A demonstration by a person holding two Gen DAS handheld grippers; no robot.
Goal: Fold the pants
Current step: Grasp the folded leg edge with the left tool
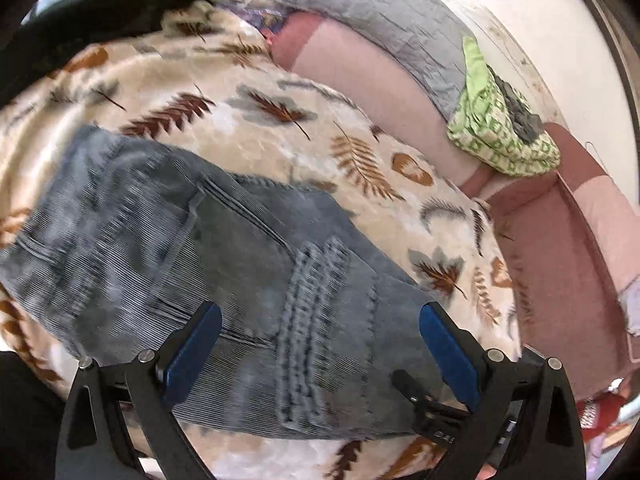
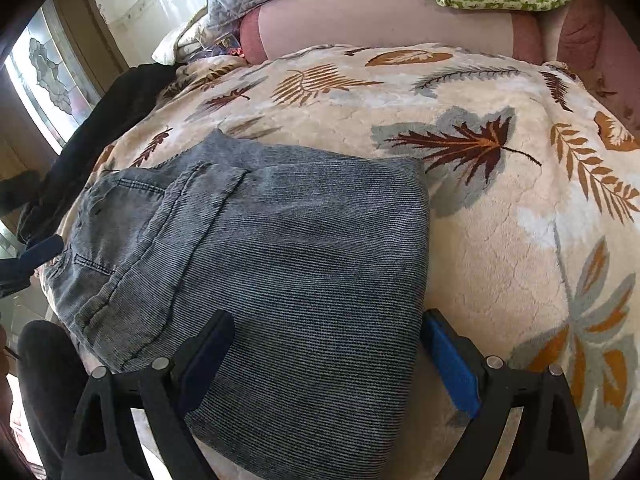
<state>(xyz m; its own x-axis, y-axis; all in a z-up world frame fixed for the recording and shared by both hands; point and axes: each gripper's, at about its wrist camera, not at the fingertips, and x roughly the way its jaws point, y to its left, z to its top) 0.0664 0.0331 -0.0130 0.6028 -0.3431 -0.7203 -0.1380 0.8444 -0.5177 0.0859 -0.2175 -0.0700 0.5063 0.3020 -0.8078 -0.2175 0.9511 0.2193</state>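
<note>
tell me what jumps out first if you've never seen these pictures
The grey-blue corduroy pants lie folded in the middle of a cream fleece blanket with brown and grey leaf prints. Both grippers, the left gripper and the right gripper, hover open over the pants, blue pads spread wide. Behind, a green patterned cloth sits on the pink sofa back.

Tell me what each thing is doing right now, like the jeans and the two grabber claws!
Grey-blue denim pants: folded into a compact bundle, lying flat on the blanket.
Left gripper: open, above the pants, holding nothing.
Right gripper: open, above the pants, holding nothing.
Cream fleece blanket with leaf print: spread out under the pants.
Green patterned cloth: bunched up on the pink sofa back.
</note>
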